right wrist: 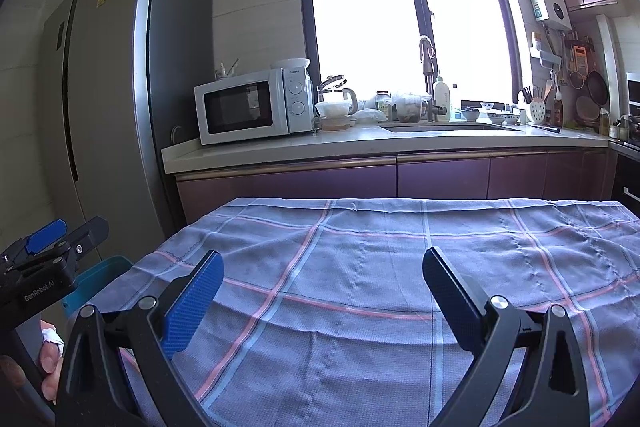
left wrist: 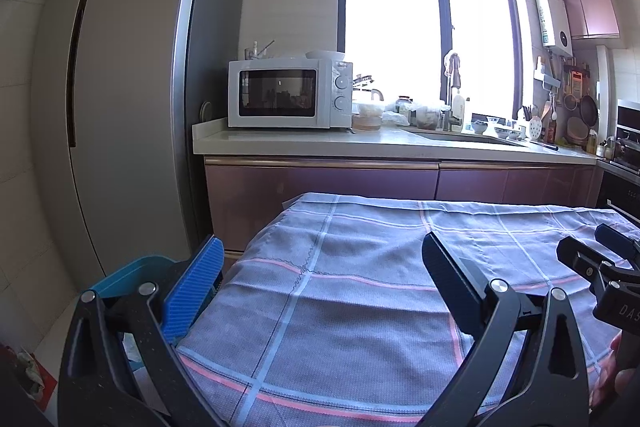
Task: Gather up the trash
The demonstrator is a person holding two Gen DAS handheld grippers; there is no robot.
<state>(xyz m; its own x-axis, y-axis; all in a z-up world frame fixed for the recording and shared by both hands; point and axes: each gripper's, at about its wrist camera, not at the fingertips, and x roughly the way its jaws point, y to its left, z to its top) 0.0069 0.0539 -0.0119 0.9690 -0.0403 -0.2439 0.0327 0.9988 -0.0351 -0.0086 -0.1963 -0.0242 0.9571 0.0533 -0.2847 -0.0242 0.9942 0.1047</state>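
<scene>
My left gripper (left wrist: 322, 249) stands open over the left part of a table spread with a blue-and-pink checked cloth (left wrist: 360, 307), nothing between its blue pads. My right gripper (right wrist: 322, 265) is open too, above the middle of the same cloth (right wrist: 380, 287), holding nothing. A teal bin (left wrist: 132, 275) sits just off the table's left edge, below my left finger; its rim (right wrist: 100, 279) also shows in the right wrist view. No piece of trash shows on the cloth. Each gripper appears at the edge of the other's view: the right gripper (left wrist: 612, 263), the left gripper (right wrist: 52, 247).
A tall grey fridge (left wrist: 120, 87) stands left of the table. Beyond a narrow gap runs a counter (left wrist: 360, 143) with a white microwave (left wrist: 288, 95), a sink, jars and bowls under a bright window. A hand (right wrist: 50, 359) holds the left gripper's handle.
</scene>
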